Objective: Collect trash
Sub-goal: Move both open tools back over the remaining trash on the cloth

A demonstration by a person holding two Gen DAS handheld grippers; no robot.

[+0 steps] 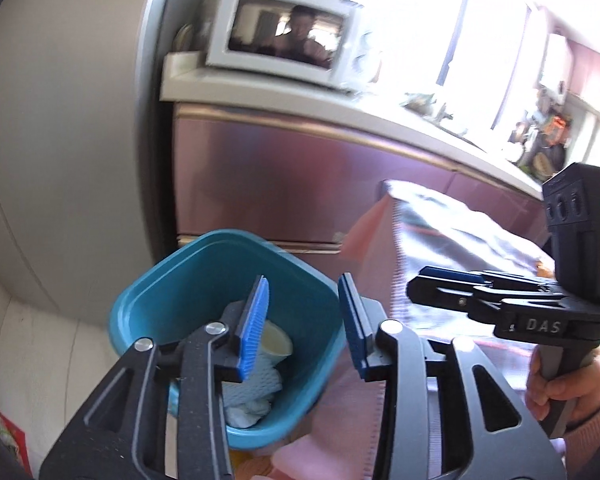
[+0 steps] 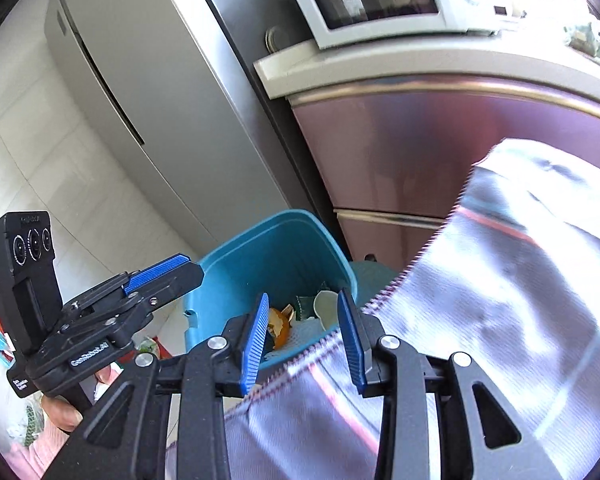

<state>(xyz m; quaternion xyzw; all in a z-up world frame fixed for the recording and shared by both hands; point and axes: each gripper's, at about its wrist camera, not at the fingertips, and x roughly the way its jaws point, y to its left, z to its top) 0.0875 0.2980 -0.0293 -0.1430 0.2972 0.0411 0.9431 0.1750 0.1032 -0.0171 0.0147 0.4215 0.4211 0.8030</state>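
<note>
Hovering over the teal bin [image 1: 172, 292], my left gripper [image 1: 302, 324] has its jaws apart and empty. My right gripper [image 2: 304, 340] is also spread, holding nothing. A translucent bag [image 2: 500, 280] billows at three o'clock. Trash already sits inside the bin: a paper cup [image 1: 276, 340], tissue [image 1: 248, 412], orange peel [image 2: 280, 326]. I judge the collecting well advanced, with bagging left.

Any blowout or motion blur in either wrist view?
Left wrist: window blown out white, microwave and counter smeared by motion blur, teal bin fairly sharp. Right wrist: glare top right, silver bag blurred, fridge bowed by fisheye.
</note>
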